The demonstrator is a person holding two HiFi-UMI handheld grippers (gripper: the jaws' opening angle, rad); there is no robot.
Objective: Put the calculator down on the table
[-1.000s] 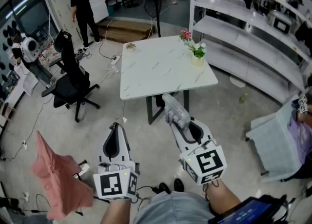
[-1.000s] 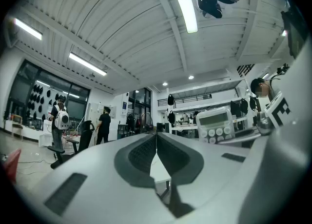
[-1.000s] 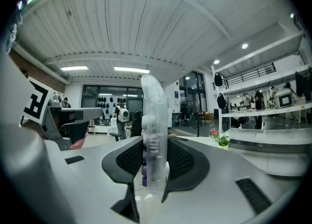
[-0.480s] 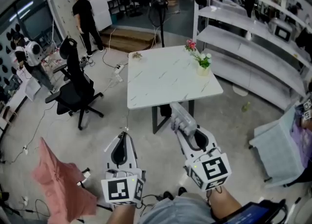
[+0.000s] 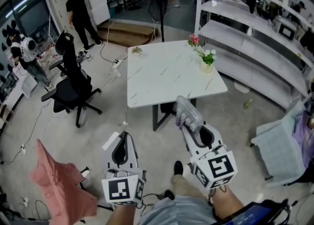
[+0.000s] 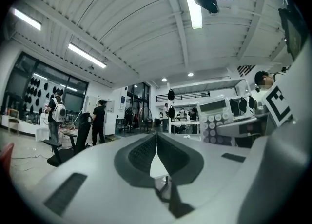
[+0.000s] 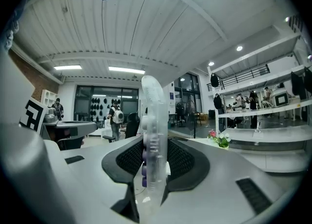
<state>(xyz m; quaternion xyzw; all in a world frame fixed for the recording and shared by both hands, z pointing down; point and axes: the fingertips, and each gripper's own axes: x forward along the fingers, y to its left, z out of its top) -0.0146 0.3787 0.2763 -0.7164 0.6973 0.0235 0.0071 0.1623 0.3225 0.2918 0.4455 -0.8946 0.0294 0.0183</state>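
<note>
Drawing nearer to the table [image 5: 167,72] than a second back, bringing its near edge up to the tip of the calculator [image 5: 188,110]. Carrying the calculator on edge, clamped in the right gripper [image 5: 190,123], not yet down on the table. Keeping the left gripper [image 5: 123,136] clenched on nothing, short of the table. Best reaching over the table's bare near part, clear of the flower pot [image 5: 206,64] at its far right, rolling flat and lowering to rest before loosening.

glossy plastic calculator [image 5: 188,111], marble-look table [image 5: 167,74]
</note>
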